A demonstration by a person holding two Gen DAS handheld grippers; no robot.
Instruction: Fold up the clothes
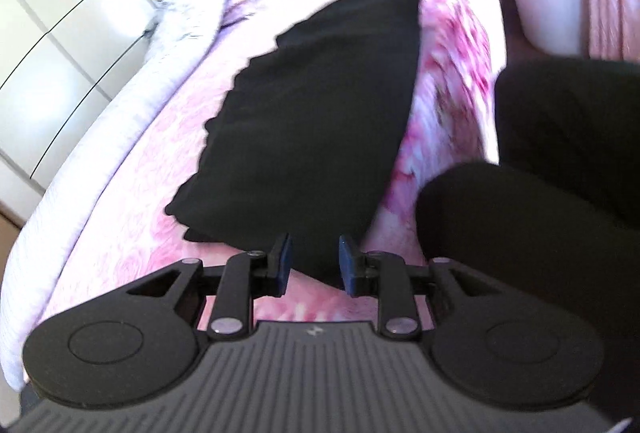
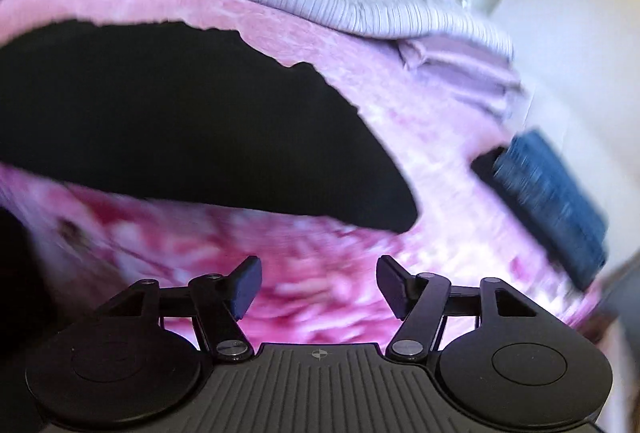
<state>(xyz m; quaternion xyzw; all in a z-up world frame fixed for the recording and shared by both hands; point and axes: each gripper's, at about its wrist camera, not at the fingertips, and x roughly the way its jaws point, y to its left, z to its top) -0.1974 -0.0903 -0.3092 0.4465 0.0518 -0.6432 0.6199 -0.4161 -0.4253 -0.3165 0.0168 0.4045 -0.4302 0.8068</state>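
Nearby, folded jeans [image 2: 552, 205] lie beyond the black garment [image 1: 312, 121]; both hand-held grippers [image 1: 313, 261] [image 2: 319, 285] gape, empty.

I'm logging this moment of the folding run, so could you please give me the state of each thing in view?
Black garment: folded, lying flat on the pink blanket.
Blue garment: folded, set aside on the blanket.
Left claw: open, empty, at the black garment's near corner.
Right claw: open, empty, over the blanket.

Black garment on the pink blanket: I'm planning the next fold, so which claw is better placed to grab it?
Probably left. The left claw is open right at the black garment near edge, while the right claw is open over bare pink blanket, short of the garment.
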